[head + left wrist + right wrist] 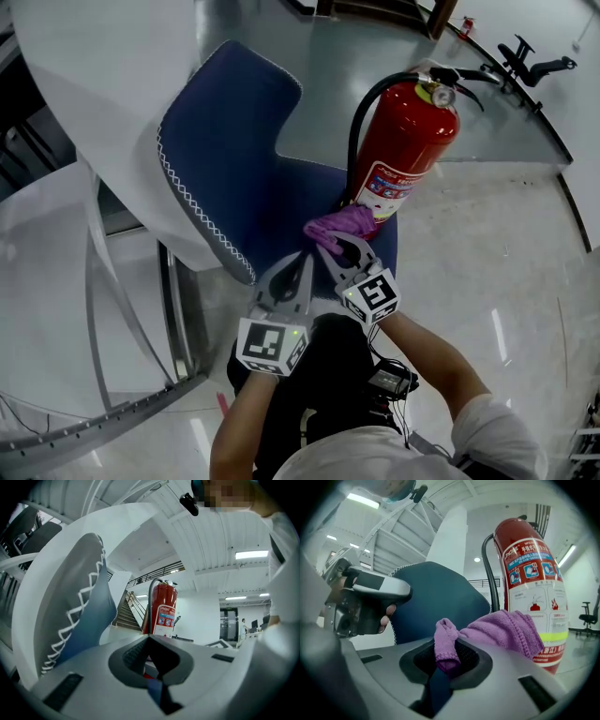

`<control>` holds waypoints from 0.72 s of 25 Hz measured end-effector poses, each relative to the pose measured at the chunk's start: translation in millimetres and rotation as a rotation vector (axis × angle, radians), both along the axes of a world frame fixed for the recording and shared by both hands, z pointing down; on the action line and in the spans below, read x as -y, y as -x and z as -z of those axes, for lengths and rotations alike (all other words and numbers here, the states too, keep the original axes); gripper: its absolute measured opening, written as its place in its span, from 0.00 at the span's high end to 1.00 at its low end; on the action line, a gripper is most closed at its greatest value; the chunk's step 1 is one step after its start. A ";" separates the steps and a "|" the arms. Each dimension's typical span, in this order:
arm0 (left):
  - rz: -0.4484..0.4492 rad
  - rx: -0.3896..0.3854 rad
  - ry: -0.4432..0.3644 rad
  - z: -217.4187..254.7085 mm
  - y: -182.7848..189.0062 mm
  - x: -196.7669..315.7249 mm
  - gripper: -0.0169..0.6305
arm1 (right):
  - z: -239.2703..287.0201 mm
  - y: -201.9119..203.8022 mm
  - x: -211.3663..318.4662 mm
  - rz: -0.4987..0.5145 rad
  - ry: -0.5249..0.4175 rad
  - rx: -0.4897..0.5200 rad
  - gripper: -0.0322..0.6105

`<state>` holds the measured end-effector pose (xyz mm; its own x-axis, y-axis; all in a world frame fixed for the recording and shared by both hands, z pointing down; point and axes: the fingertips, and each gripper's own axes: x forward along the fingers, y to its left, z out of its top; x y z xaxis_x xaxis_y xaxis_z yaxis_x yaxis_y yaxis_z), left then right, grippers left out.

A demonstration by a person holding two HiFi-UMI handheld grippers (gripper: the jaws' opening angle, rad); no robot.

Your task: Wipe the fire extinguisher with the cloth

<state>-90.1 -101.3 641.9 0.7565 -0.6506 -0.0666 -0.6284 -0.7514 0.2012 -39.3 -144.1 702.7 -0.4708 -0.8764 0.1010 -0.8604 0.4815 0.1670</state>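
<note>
Well, right gripper (449,651): jaws pressed together on a fold of the purple cloth (501,630); one end pokes up between the tips and the bulk bunches over the right-hand jaw.
Left gripper (149,638): jaws closed tip to tip with nothing between them; it sits just beside the right gripper, above the blue chair (234,159), and is not touching the cloth.
Cloth: bunched at the foot of the fire extinguisher (403,141), against the lower edge of its label (386,186) in the head view.
Fire extinguisher: red, on the chair seat, with its black hose (359,117) curving down the left side and a gauge (441,94) at the top.
Hidden: the extinguisher's base is covered by the cloth and the right gripper in the head view; in the left gripper view that gripper's grey body blocks its lower part.
Cut off: the handle runs out of frame at the top of the right gripper view.
Hard to tell: how firmly the cloth bears on the extinguisher, and the small print on the label.
</note>
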 end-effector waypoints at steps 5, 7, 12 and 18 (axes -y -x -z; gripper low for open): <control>0.001 -0.001 0.008 -4.8 1.1 1.2 0.97 | -24.6 3.4 0.2 0.004 0.083 0.040 0.86; 0.000 -0.002 0.008 -6.4 1.2 -0.7 0.97 | -33.1 2.8 0.4 0.004 0.113 0.054 0.86; 0.001 -0.001 0.009 -10.0 1.4 -4.7 0.97 | -48.6 3.1 3.2 0.013 0.210 0.127 0.86; 0.025 -0.011 0.000 -9.3 3.5 -7.2 0.97 | -56.2 -0.8 2.4 0.003 0.286 0.214 0.86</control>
<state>-93.6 -94.1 651.2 0.7394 -0.6691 -0.0750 -0.6445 -0.7356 0.2087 -38.5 -146.6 758.9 -0.5101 -0.8256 0.2412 -0.8600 0.4850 -0.1586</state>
